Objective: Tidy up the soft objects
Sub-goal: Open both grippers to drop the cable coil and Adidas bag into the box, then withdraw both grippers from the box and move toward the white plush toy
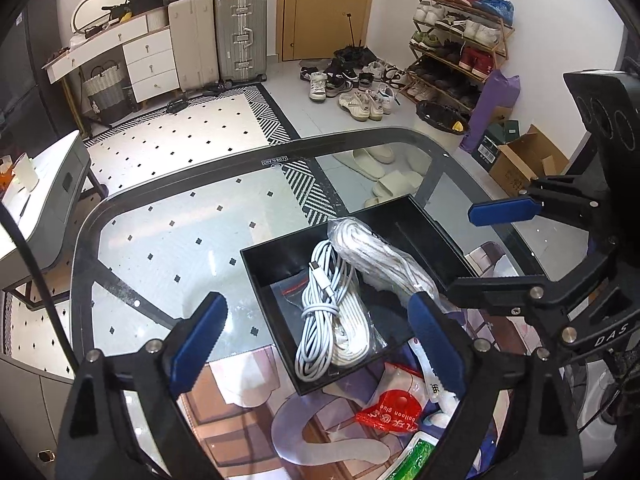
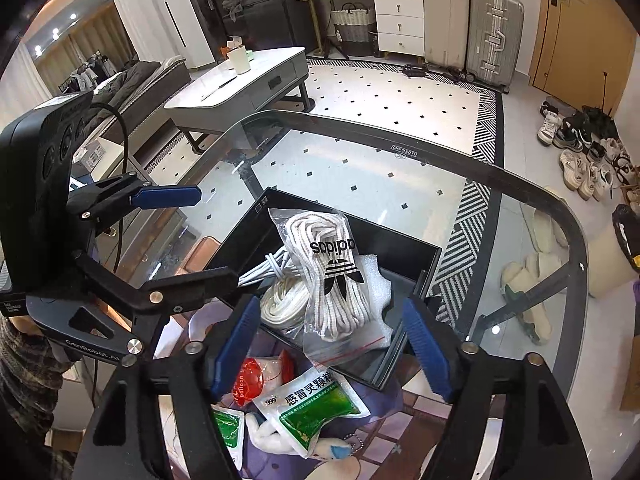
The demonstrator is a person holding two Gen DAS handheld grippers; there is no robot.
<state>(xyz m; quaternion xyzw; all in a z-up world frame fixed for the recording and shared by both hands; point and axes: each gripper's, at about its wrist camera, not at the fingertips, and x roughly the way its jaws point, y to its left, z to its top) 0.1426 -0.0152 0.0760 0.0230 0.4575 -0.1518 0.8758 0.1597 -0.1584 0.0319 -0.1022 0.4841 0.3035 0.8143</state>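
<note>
A black open box (image 1: 280,254) (image 2: 416,256) sits on the glass table. In it lie a coiled white cable (image 1: 324,312) (image 2: 268,266), a bagged white cord (image 1: 352,336) (image 2: 282,306) and a clear adidas bag of white laces (image 1: 380,256) (image 2: 332,280) leaning over the box's near edge. My left gripper (image 1: 316,340) is open over the box's near-left side, empty. My right gripper (image 2: 332,344) is open just in front of the laces bag, empty. A red balloon-glue packet (image 1: 390,410) (image 2: 252,380) and green medicine sachets (image 2: 316,404) (image 1: 416,456) lie on the printed mat nearby.
The glass table's dark rim (image 1: 192,172) (image 2: 460,160) curves around the far side. A small plush toy (image 2: 280,436) lies on the mat by the sachets. Beyond stand a grey coffee table (image 2: 256,84), suitcases (image 1: 240,36) and a shoe rack (image 1: 460,40).
</note>
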